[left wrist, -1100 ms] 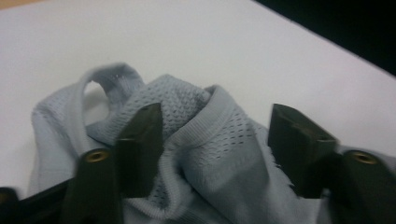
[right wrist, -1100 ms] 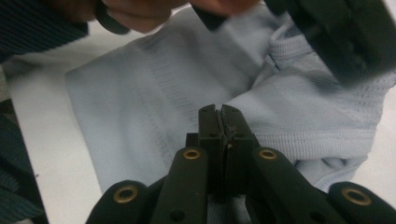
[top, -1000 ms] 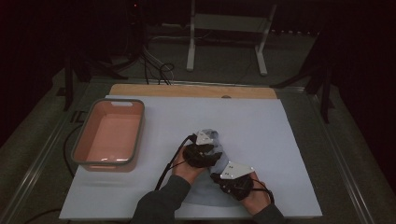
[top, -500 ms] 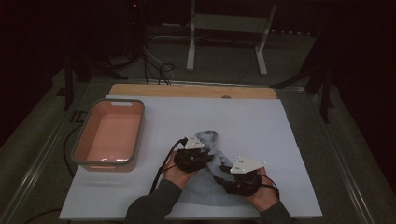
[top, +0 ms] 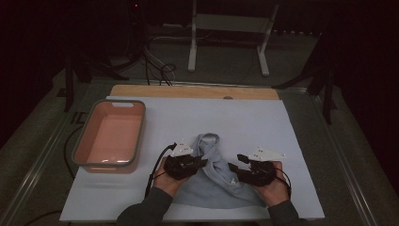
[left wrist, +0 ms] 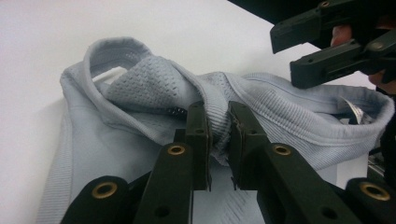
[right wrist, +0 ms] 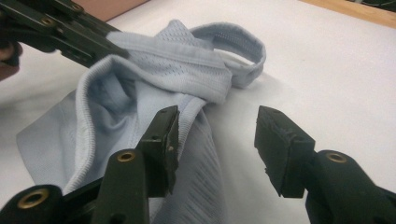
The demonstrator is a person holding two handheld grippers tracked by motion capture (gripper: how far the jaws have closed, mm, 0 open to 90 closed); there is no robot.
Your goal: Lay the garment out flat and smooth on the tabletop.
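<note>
with the ribbed band of the pale blue garment (left wrist: pixel 140 93) pinched in the left gripper (left wrist: pixel 218 140) at lower centre, the right gripper (right wrist: pixel 217 140), whose jaws have just been opening and stand apart with nothing between them, is best closed on the band's free edge.

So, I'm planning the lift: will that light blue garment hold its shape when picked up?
Probably not. The garment lies in soft folds, so it should droop. Its thin mesh fabric suggests it is light. The left gripper pinches a ribbed band, which likely holds without slipping.

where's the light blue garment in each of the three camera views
High view: light blue garment lies low centre on the white sheet, between both grippers.
Left gripper view: fills the middle, its band pinched in that gripper's jaws.
Right gripper view: left and centre.
Shared landmark: the garment's ribbed band.
</note>
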